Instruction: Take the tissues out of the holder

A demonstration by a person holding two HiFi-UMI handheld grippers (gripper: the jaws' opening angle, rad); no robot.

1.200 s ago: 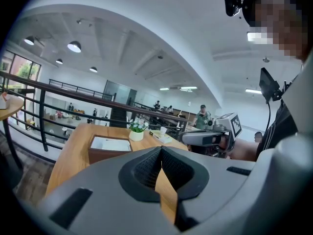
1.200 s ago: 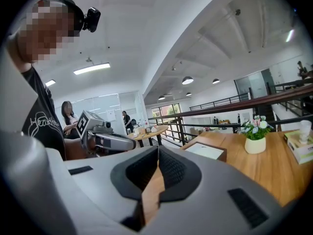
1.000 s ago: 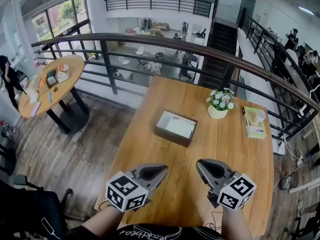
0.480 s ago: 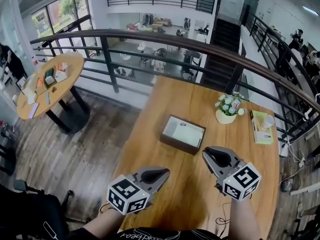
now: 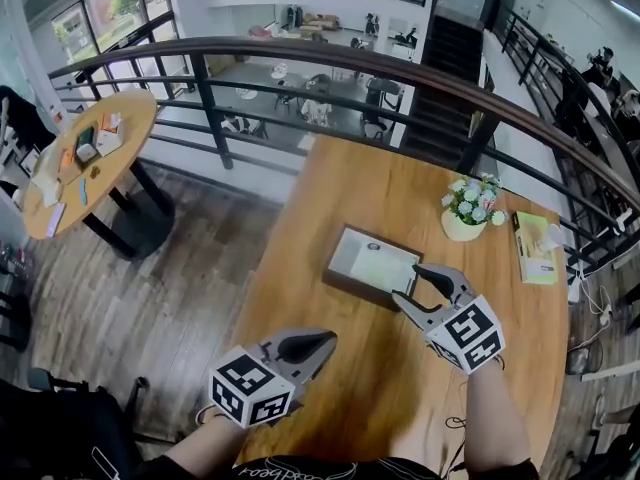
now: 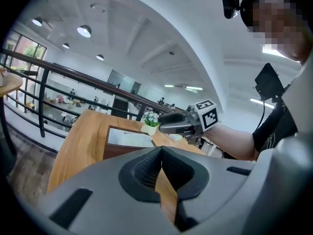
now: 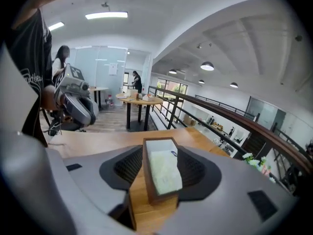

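Note:
A dark brown tissue holder lies flat in the middle of the wooden table, with white tissues in it. My right gripper is at the holder's near right corner. Its jaws have just been opening and now stand open with nothing pressed between them. In the right gripper view the holder and its tissues lie just beyond the gripper, in line with the gap. My left gripper hovers shut over the near table, well short of the holder. In the left gripper view the gripper faces the holder.
A small pot of flowers stands behind and to the right of the holder. A yellow-green booklet with a white cup lies by the right edge. A dark railing runs past the table's far end. A round table stands at the left.
My right gripper has moved forward to the holder's near right corner, rolled over and gone from shut to open. The left gripper has shifted a little forward and stayed shut.

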